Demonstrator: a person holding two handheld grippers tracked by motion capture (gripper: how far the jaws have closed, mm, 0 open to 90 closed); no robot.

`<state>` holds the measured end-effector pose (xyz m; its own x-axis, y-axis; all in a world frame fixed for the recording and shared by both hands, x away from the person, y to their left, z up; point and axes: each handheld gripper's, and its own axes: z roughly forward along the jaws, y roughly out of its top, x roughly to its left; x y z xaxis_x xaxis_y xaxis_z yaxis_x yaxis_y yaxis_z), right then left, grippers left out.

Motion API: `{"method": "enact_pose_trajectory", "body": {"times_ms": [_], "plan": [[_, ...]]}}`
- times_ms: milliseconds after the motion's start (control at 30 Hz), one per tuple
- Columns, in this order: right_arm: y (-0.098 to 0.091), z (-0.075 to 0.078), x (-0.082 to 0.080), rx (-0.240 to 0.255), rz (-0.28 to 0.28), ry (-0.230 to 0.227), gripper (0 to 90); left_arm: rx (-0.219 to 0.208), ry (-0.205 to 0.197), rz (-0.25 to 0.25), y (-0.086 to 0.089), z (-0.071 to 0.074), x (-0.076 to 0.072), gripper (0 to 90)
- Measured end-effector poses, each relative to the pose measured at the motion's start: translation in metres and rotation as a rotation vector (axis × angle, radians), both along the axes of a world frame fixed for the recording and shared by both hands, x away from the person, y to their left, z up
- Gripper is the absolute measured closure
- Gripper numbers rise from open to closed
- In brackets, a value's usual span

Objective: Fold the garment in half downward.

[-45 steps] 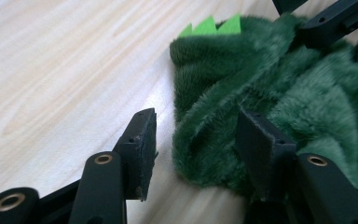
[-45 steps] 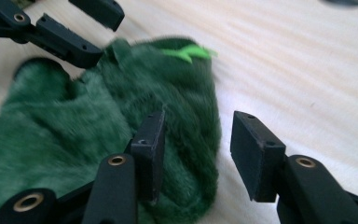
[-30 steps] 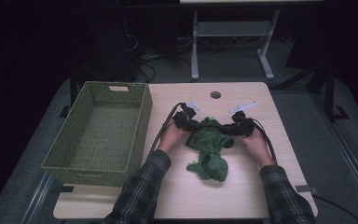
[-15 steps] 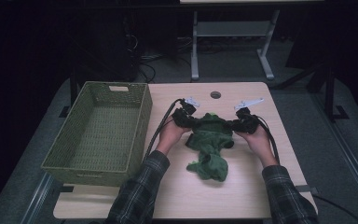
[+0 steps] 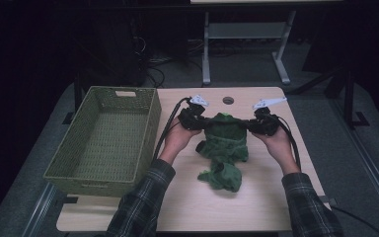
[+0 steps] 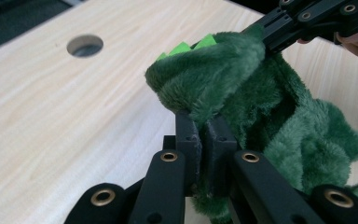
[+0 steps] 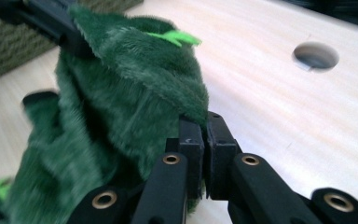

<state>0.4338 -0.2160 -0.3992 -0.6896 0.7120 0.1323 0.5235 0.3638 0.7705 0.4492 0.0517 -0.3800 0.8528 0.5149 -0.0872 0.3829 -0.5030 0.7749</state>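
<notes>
A dark green plush garment (image 5: 224, 143) with light green spikes hangs between both grippers over the middle of the wooden table (image 5: 197, 202). My left gripper (image 5: 202, 123) is shut on its left upper edge; the left gripper view shows the fleece (image 6: 242, 93) pinched between the jaws of my left gripper (image 6: 206, 135). At the other upper edge my right gripper (image 5: 249, 124) is shut on the fabric (image 7: 121, 93), with the cloth draped over the jaw tips of my right gripper (image 7: 204, 130). The lower part of the garment rests bunched on the table.
A woven green basket (image 5: 74, 163) stands open at the table's left, touching nothing. A round cable hole (image 5: 228, 100) sits near the far edge. Cables trail from both grippers. A metal desk frame (image 5: 246, 34) stands behind the table.
Both grippers have risen and drawn apart with the garment, so its upper edge is now stretched between them and more of it hangs off the table.
</notes>
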Motion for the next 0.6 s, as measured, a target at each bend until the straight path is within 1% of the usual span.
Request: {"method": "enact_pose_trajectory", "body": {"times_ms": [67,100,133,200,267,300,367,500,533,600], "plan": [[0.001,0.007,0.001,-0.011,0.001,-0.011,86.8,-0.005,-0.007,-0.004,0.001,0.005,-0.002,85.7],[0.001,0.01,0.0,-0.008,0.001,-0.018,86.8,-0.011,-0.008,-0.004,0.001,0.006,-0.003,85.7],[0.0,0.011,-0.001,-0.009,0.006,-0.031,86.8,-0.01,-0.007,-0.008,0.002,0.008,-0.005,85.7],[-0.001,0.013,-0.004,-0.002,0.006,-0.031,86.8,-0.008,-0.003,-0.013,0.004,0.011,-0.007,85.5],[-0.002,0.014,-0.007,0.001,0.013,-0.03,86.8,-0.016,-0.003,-0.017,0.004,0.014,-0.013,85.3],[-0.002,0.014,-0.009,0.005,0.013,-0.034,86.8,-0.021,-0.003,-0.019,0.004,0.015,-0.016,85.4],[-0.001,0.016,-0.015,0.009,0.018,-0.041,86.8,-0.017,-0.005,-0.03,0.005,0.017,-0.022,85.3],[-0.003,0.019,-0.029,0.013,0.048,-0.061,86.8,-0.022,-0.013,-0.053,0.008,0.019,-0.036,85.3],[-0.004,0.02,-0.033,0.022,0.051,-0.07,86.7,-0.021,-0.014,-0.059,0.008,0.019,-0.04,85.3],[-0.005,0.021,-0.042,0.03,0.061,-0.072,86.7,-0.018,-0.022,-0.076,0.009,0.019,-0.047,85.3]]}}
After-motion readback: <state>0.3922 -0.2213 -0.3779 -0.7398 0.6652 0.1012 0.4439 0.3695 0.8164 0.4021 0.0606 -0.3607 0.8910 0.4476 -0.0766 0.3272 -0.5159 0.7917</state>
